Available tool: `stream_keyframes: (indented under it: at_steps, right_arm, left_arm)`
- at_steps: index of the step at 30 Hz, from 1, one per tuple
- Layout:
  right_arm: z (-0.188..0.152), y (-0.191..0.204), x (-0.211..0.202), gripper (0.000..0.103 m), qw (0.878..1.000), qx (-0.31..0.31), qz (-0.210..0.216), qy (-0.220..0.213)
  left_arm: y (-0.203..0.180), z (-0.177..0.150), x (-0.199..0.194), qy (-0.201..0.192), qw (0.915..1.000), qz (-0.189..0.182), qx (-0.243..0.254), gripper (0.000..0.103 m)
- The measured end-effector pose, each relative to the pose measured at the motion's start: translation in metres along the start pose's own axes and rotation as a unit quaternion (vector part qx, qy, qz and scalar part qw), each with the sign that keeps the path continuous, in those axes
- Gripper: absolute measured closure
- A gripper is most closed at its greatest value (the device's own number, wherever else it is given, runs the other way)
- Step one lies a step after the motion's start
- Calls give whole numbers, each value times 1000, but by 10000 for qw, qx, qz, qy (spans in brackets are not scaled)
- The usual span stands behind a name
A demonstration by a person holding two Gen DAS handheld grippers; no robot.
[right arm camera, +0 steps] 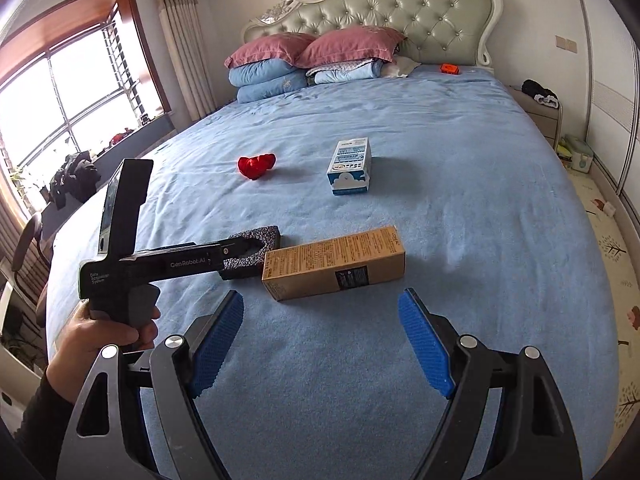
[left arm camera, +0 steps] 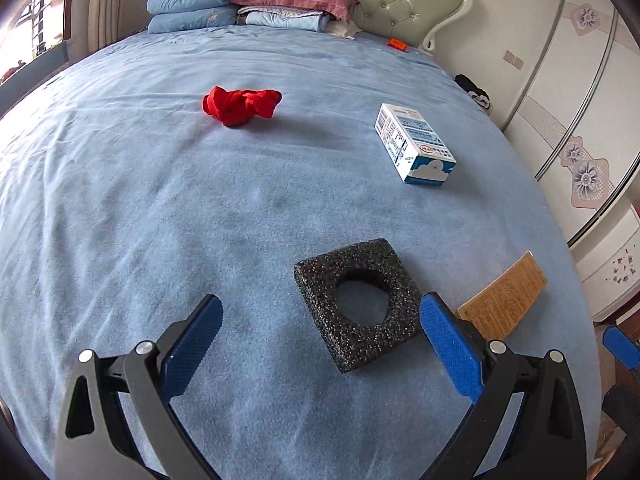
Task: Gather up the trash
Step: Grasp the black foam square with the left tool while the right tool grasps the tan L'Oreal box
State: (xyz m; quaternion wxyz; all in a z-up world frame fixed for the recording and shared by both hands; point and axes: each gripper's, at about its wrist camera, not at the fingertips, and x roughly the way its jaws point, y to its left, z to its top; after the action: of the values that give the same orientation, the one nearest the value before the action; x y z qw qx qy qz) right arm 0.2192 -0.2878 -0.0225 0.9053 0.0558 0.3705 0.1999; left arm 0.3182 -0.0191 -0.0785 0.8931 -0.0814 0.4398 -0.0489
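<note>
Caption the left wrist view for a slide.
Open left claw nearing a black foam block on a blue bed, milk carton beyond.

In the right wrist view the left tool [right arm camera: 256,245] hides part of the black speckled foam block with a round hole [right arm camera: 256,240]. The print on the brown cardboard box [right arm camera: 334,262] is too small to read.

Blue bedspread [right arm camera: 440,208] covers a wide bed. Tufted green headboard [right arm camera: 400,12] with white carved frame at the far end. Two pink pillows [right arm camera: 316,48] sit on folded blue quilts [right arm camera: 268,80] against it. Small orange object [right arm camera: 449,68] lies near the headboard, well apart from the pillows. Window [right arm camera: 68,96] with curtain [right arm camera: 180,40] on the left. Nightstand [right arm camera: 540,112] on the right holds dark clothing [right arm camera: 538,90]. White wardrobe door [left arm camera: 580,120] has flower patterns.
</note>
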Motion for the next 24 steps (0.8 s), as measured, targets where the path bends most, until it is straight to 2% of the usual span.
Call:
stream_keyframes:
  at_steps: [4,6,8,10,13,17,20,24]
  right_arm:
    - [8,-5,22,26,9996,176,-58,192]
    - [11,-8,32,26,9991,348,-94,233]
    - [13,-9,41,26,9979,557,-145,290]
    - [13,-9,48,26,9965,755,-182,315]
    - [14,-3,58,26,9943,970,-270,343]
    - [17,3,71,25,9883,1388,-531,352]
    - [23,2,80,25,9808,1772,-725,361]
    - [28,4,87,25,9712,2107,-1038,392]
  left_arm:
    - [2,-6,13,193,9998,43,-25,14]
    - [3,-6,14,158,9999,-19,-46,19]
    - [2,-3,17,204,9998,50,34,46]
    - [2,-2,19,191,9998,64,36,48]
    - [3,-2,21,91,9998,53,173,59]
    - [11,1,21,54,9996,-246,111,71]
    - [22,5,23,95,9982,-584,-91,71]
    - [26,5,24,124,9965,-806,-195,68]
